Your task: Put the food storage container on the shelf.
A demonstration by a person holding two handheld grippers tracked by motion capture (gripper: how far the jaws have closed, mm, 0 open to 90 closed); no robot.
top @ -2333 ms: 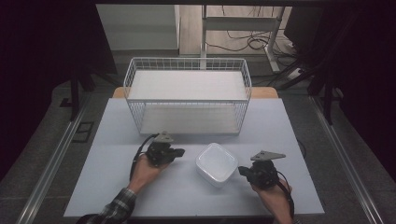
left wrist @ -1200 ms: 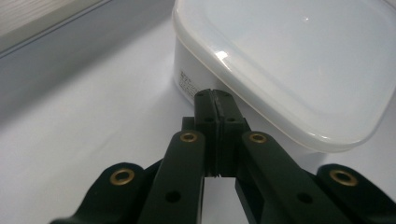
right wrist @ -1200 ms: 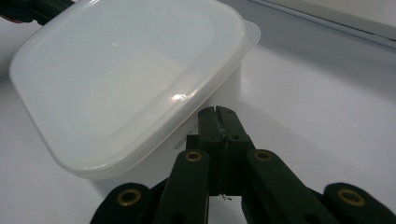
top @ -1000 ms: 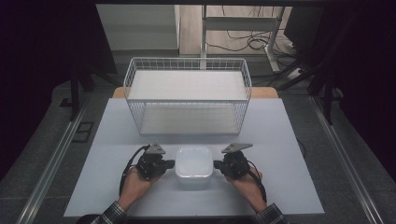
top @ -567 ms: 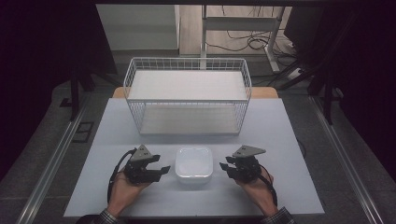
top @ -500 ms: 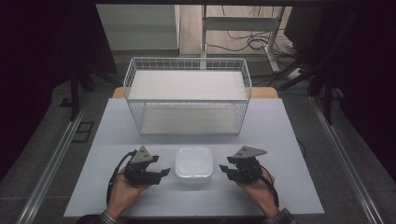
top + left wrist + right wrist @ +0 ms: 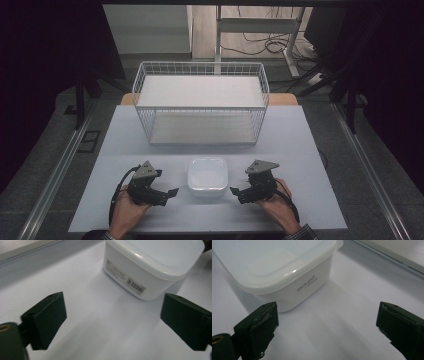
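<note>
Clearly "White pack" on container (image 7: 287, 272)

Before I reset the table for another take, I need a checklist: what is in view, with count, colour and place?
Lidded container: one, white, near edge of the table, between the two tongs; barcode label on one side, printed words on another.
Wire basket: one, white, behind the container, at the middle of the table.
Table: one, pale grey top.
Cables: several, dark, on the floor beyond the table.
Left tongs: one, black, left of the container, jaws just opened, nothing between them.
Right tongs: one, black, right of the container, jaws just opened, nothing between them.
Hands: two, holding the tongs at the near edge.
</note>
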